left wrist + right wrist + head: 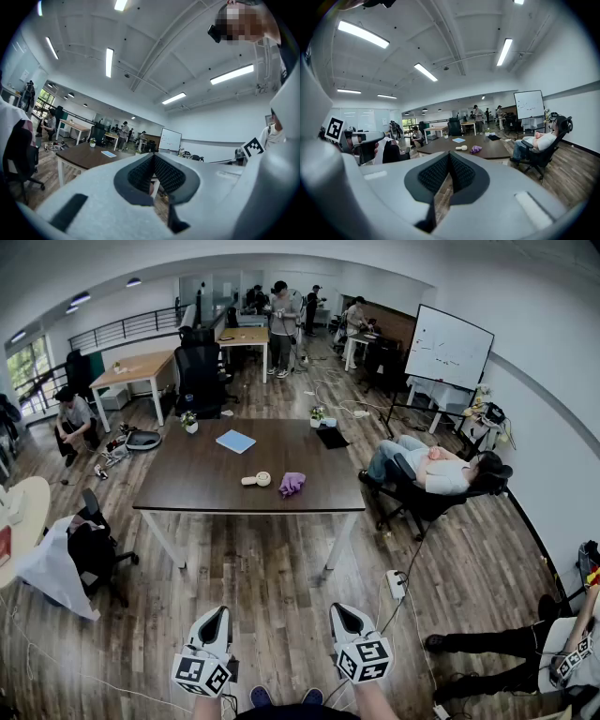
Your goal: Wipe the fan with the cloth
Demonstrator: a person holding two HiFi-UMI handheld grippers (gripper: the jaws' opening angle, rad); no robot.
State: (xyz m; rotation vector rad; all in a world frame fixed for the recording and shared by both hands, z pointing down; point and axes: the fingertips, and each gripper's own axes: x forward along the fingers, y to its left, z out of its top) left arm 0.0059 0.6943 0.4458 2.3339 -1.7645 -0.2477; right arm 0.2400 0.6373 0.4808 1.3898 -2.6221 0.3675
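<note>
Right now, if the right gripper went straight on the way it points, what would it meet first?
Likely the table, near its front edge by the white fan and purple cloth. The right gripper, jaws shut, has only open floor before that; depth is unclear.

A dark brown table (187, 488) on white legs stands on the wood-plank floor (272, 577). Near its front edge lies a crumpled purple cloth (292, 484). Just left of the cloth, not touching it, lies a small cream handheld fan (257, 480). Farther back and left of the cloth lies a flat light-blue book (235, 441). Behind and right of the cloth lies a flat black pad (332, 437). A small potted plant (318, 415) stands straight behind the cloth at the far edge. A second potted plant (190, 420) stands well left of the cloth, at the far left corner.
</note>
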